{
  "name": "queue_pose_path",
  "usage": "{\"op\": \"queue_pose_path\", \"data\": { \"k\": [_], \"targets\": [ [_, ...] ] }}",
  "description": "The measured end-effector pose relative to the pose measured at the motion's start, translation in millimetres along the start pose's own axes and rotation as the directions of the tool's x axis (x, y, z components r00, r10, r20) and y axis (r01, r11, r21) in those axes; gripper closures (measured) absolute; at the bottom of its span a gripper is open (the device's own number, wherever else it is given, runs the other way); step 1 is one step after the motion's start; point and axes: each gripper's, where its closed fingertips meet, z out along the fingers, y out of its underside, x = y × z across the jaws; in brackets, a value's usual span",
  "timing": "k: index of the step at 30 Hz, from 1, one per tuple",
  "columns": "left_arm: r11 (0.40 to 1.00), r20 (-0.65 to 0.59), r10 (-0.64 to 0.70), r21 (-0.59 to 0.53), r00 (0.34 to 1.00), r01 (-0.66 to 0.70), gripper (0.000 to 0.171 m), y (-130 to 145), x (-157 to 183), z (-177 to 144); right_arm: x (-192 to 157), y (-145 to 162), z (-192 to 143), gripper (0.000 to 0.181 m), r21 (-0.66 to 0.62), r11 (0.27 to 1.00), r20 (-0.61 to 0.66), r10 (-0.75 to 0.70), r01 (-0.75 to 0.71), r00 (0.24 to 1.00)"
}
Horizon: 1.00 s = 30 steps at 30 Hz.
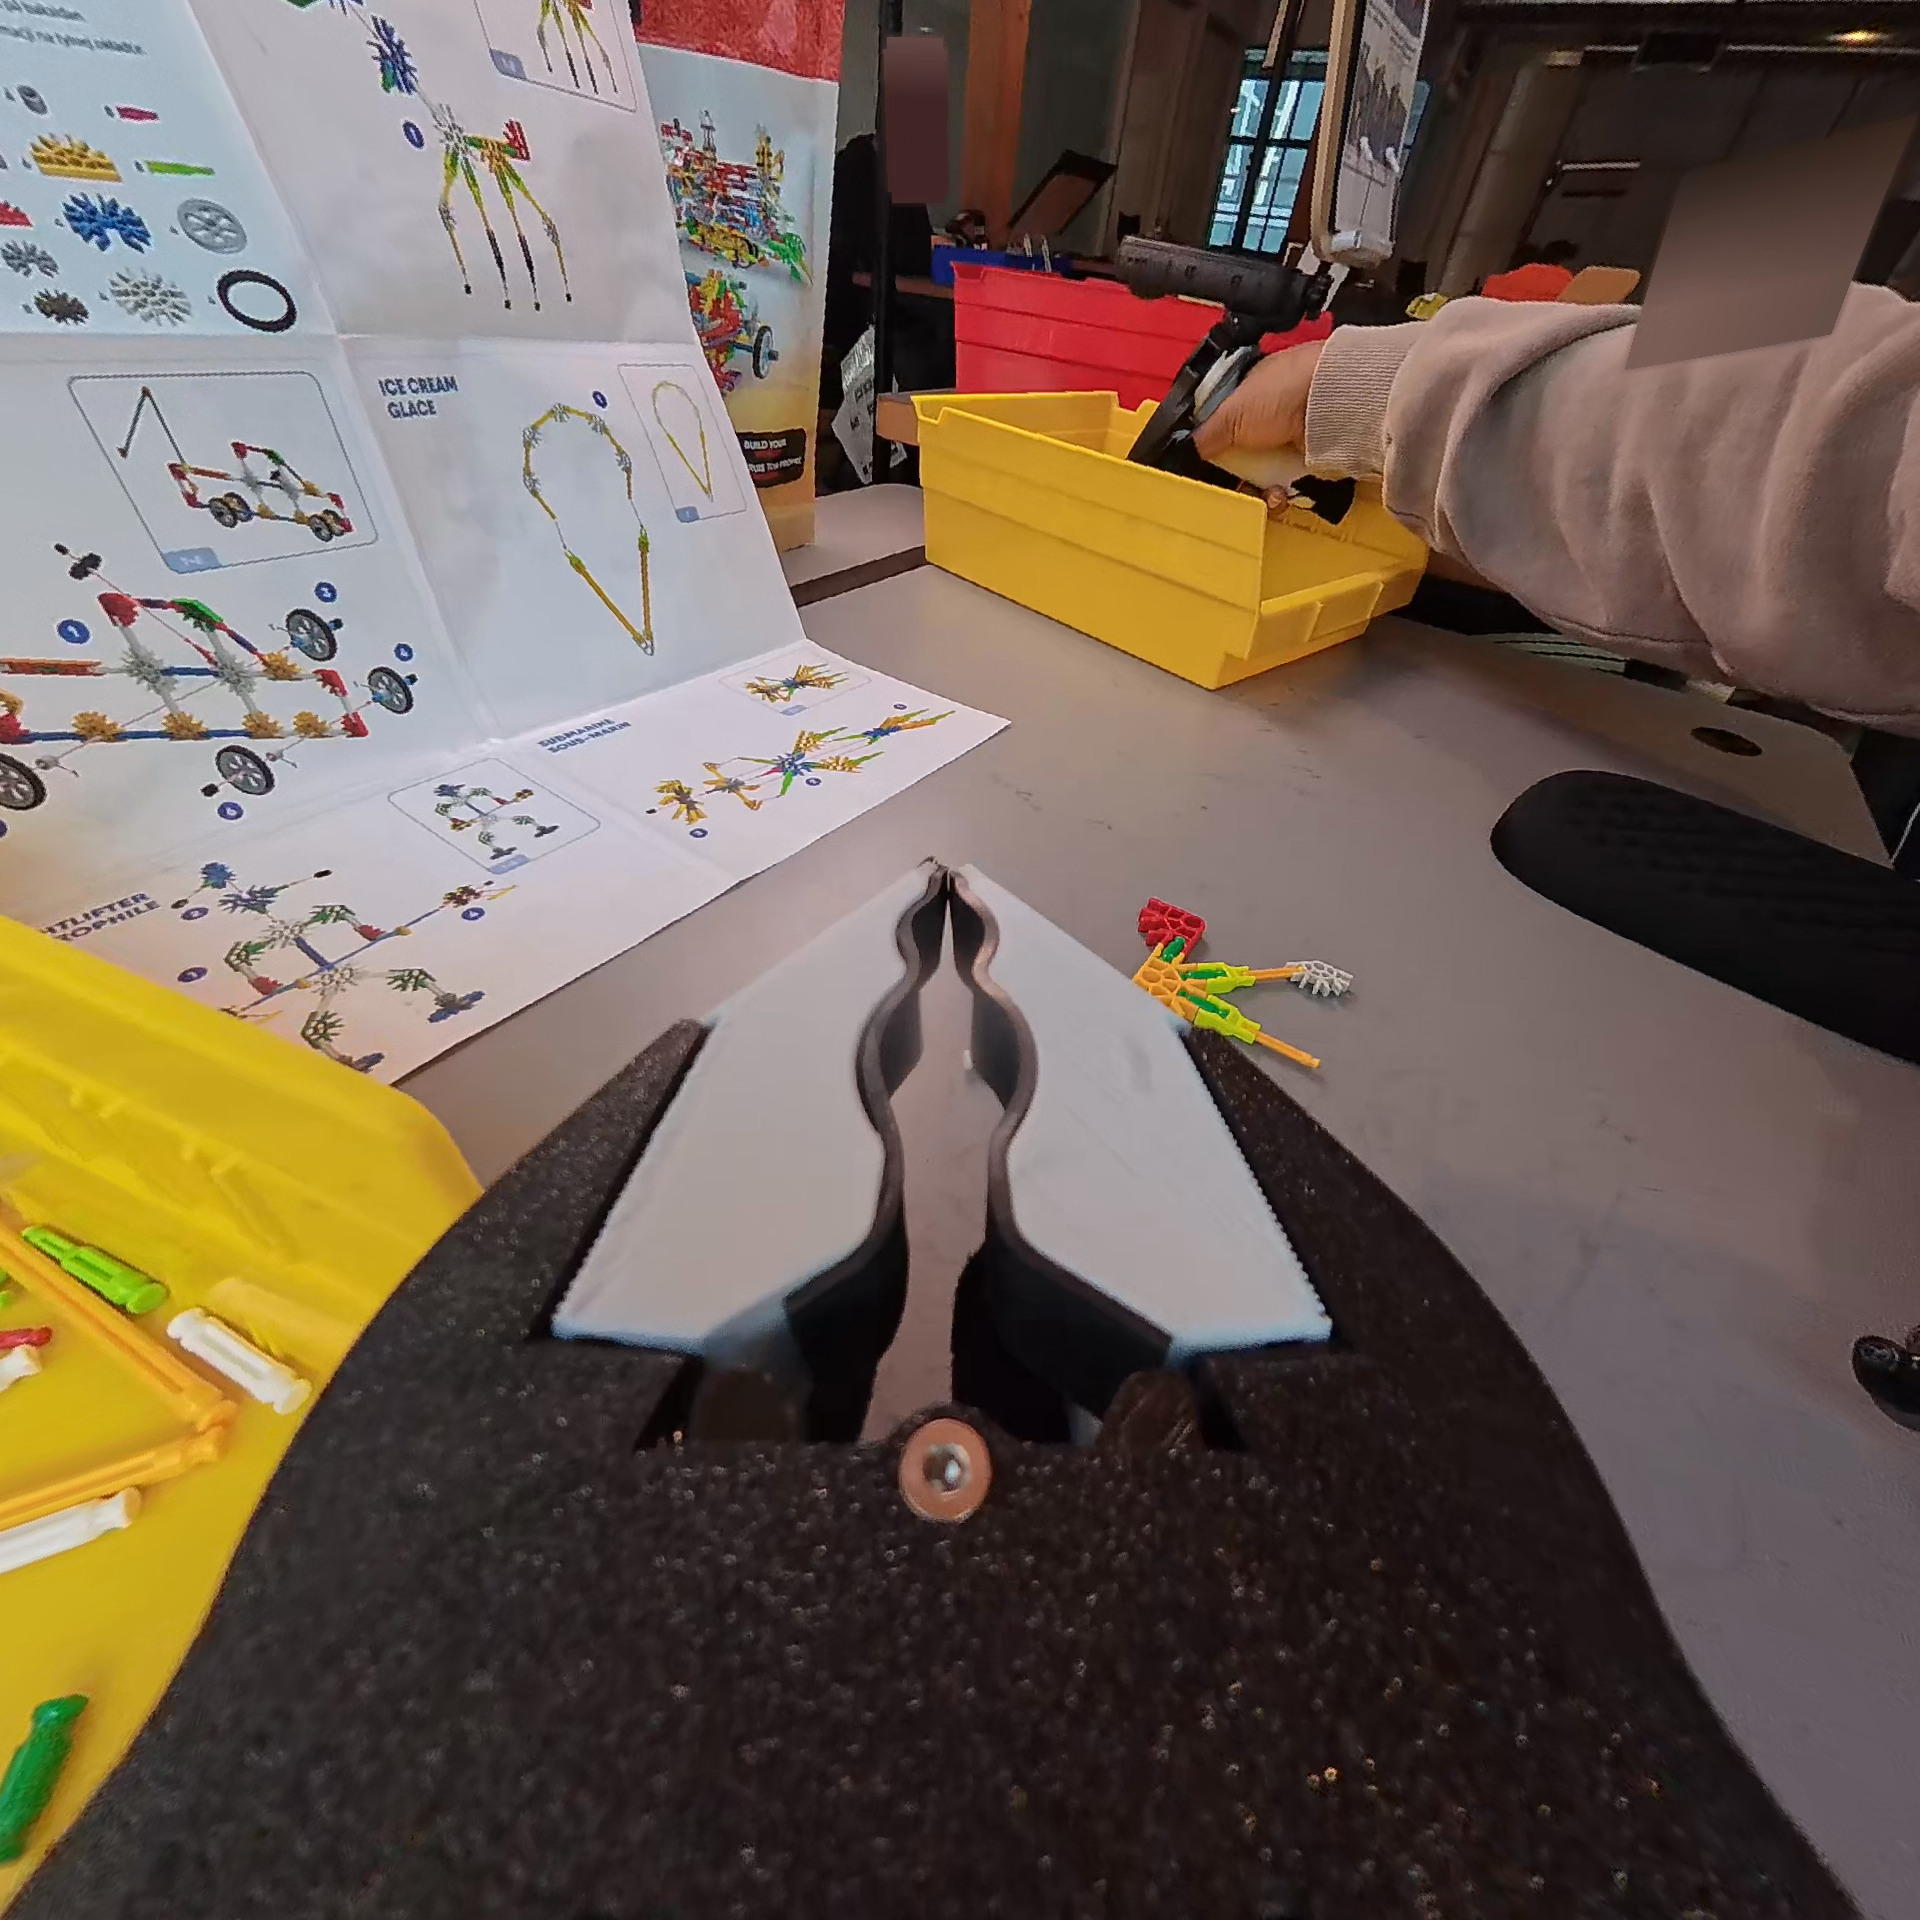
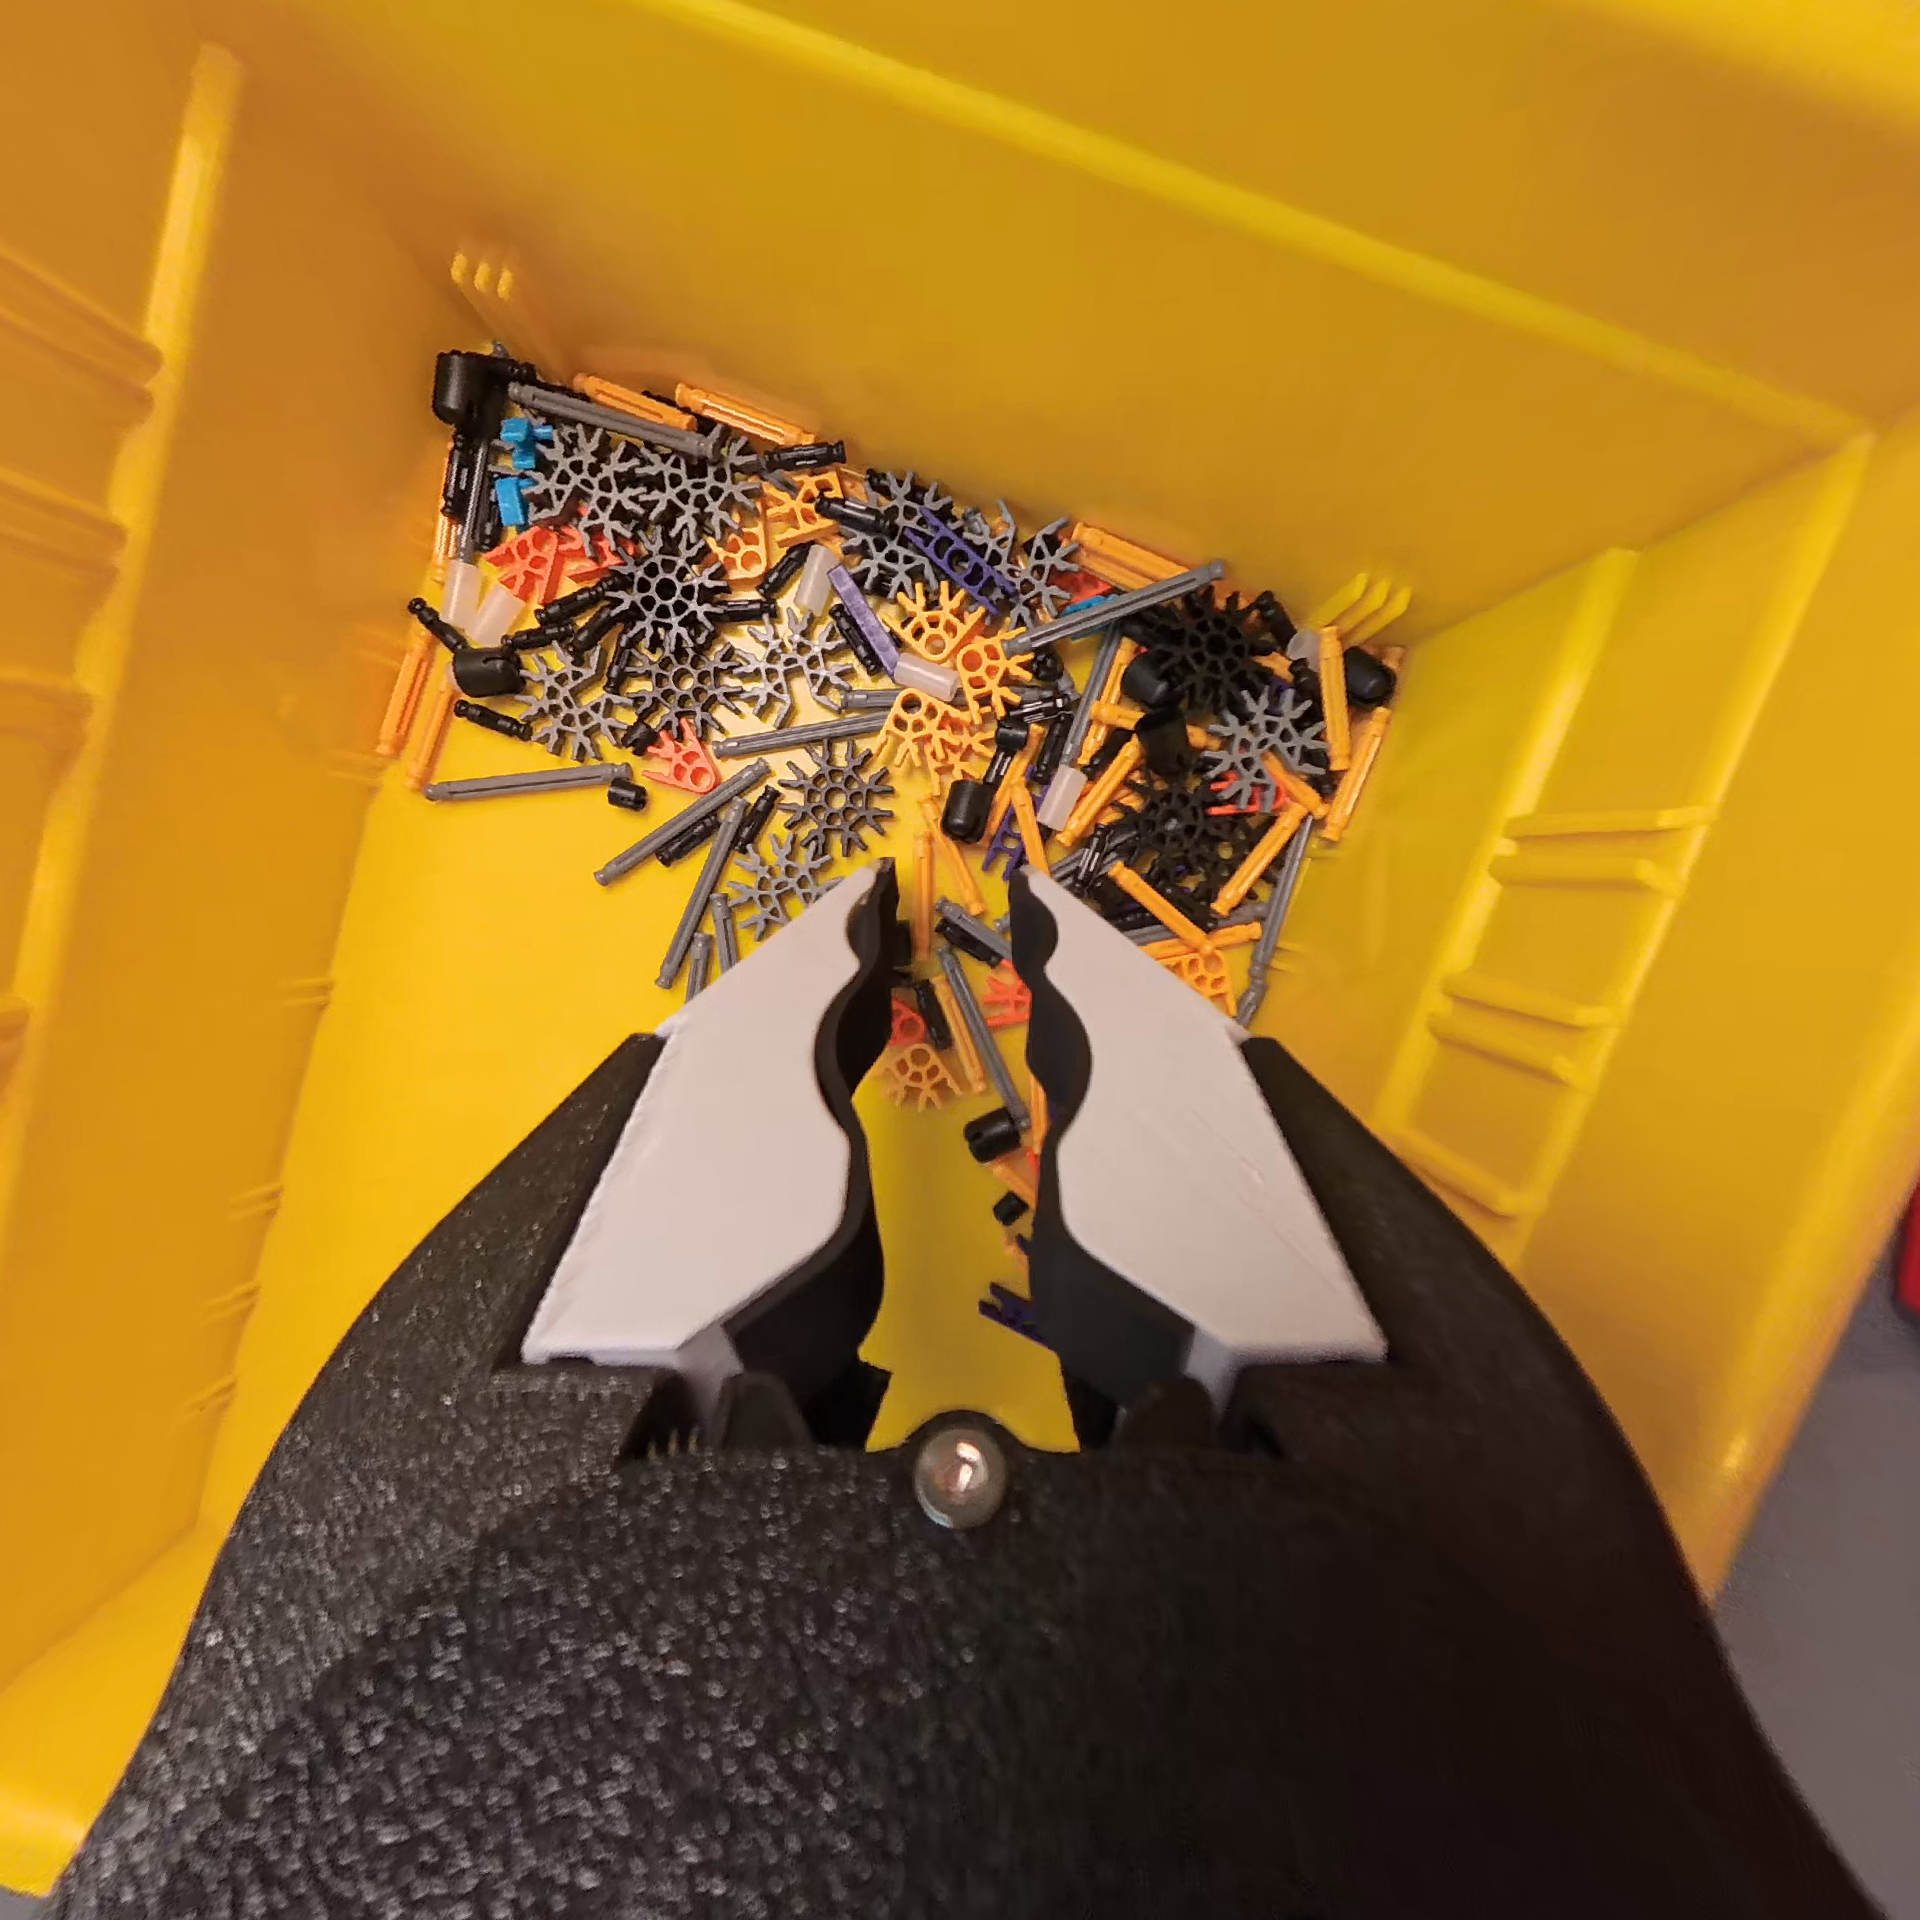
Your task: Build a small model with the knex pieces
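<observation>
Yellow bin (image 2: 1039, 260) holds tangled rods and connectors (image 2: 883, 675); right tongs (image 2: 951, 883) hang released above them and might snag several. Left tongs (image 1: 940, 878) are clenched, empty.

We note on the left gripper (image 1: 940, 883) and right gripper (image 2: 951, 883) pale grey fingers (image 2: 748, 1143) with wavy black inner pads (image 1: 883, 1091), grainy black bodies and one silver screw (image 1: 943, 1471) each. The sleeve (image 1: 1621, 488) is beige, ribbed at the cuff.
</observation>
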Motion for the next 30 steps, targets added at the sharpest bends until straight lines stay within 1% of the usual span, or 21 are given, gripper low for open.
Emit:
{"op": "queue_pose_path", "data": {
  "k": [4,7,9,12,18,22,23,25,30],
  "targets": [
    [1.0,-0.004,-0.006,-0.005,1.0,0.006,0.171,1,0,1,-3,2,4,0.162,-0.025,1.0,0.009,-0.017,0.018,1.0],
    [1.0,-0.005,-0.005,-0.008,1.0,0.005,0.171,2,0,1,-5,4,5,0.171,-0.037,0.999,0.022,-0.028,0.029,0.999],
    [1.0,-0.006,-0.004,-0.008,1.0,0.004,0.171,2,0,1,-7,6,4,0.174,-0.048,0.998,0.03,-0.042,0.044,0.999],
    [1.0,-0.01,-0.007,-0.011,1.0,0.007,0.171,3,0,1,-8,7,4,0.175,-0.048,0.997,0.027,-0.055,0.056,0.998],
    [1.0,-0.021,-0.004,-0.024,1.0,0.003,0.171,5,2,2,-8,6,5,0.176,-0.042,0.999,0.045,-0.028,0.03,0.999],
    [1.0,-0.019,0.006,-0.024,1.0,-0.007,0.171,4,2,1,-10,5,4,0.178,-0.02,0.997,0.029,-0.074,0.074,0.997],
    [1.0,-0.021,0.002,-0.027,1.0,-0.003,0.171,4,3,1,-12,1,1,0.181,0.003,0.996,0.03,-0.085,0.085,0.996],
    [0.999,-0.022,-0.015,-0.035,1.0,0.014,0.171,4,3,0,-13,-5,-8,0.18,0.028,0.994,0.013,-0.107,0.106,0.994],
    [1.0,-0.021,-0.009,-0.02,1.0,0.008,0.171,0,3,-3,-17,-13,-34,0.181,0.061,0.99,0.015,-0.13,0.128,0.991]
  ]
}}
